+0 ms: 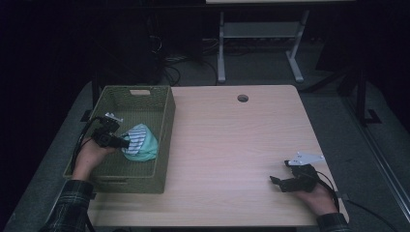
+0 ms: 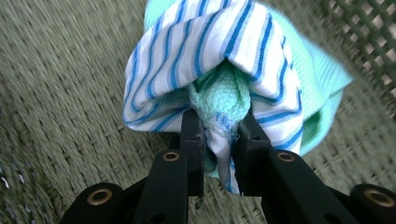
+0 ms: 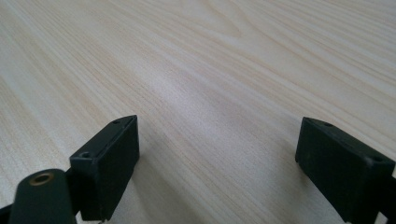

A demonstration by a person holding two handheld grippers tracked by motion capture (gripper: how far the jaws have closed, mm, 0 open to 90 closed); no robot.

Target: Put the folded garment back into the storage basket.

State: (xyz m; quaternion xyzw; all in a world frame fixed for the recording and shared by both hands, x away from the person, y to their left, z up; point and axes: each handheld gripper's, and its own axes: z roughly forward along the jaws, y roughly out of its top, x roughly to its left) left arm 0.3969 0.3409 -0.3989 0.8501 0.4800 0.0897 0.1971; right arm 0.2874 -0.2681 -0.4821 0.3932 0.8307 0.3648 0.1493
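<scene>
Left gripper [image 1: 126, 141] inside the green woven basket [image 1: 165, 126] at the tabletop's [image 1: 232, 145] left edge. Jaws pinching a bunched cloth [image 2: 219, 70]: white with blue stripes, mint-green fabric folded inside. The fold sits right between the jaw tips; the rest bulges beyond them, low over the basket floor, possibly touching it; hard to tell. Right gripper [image 1: 276, 181] near the tabletop's front right corner, jaws spread wide over bare wood, holding nothing.
</scene>
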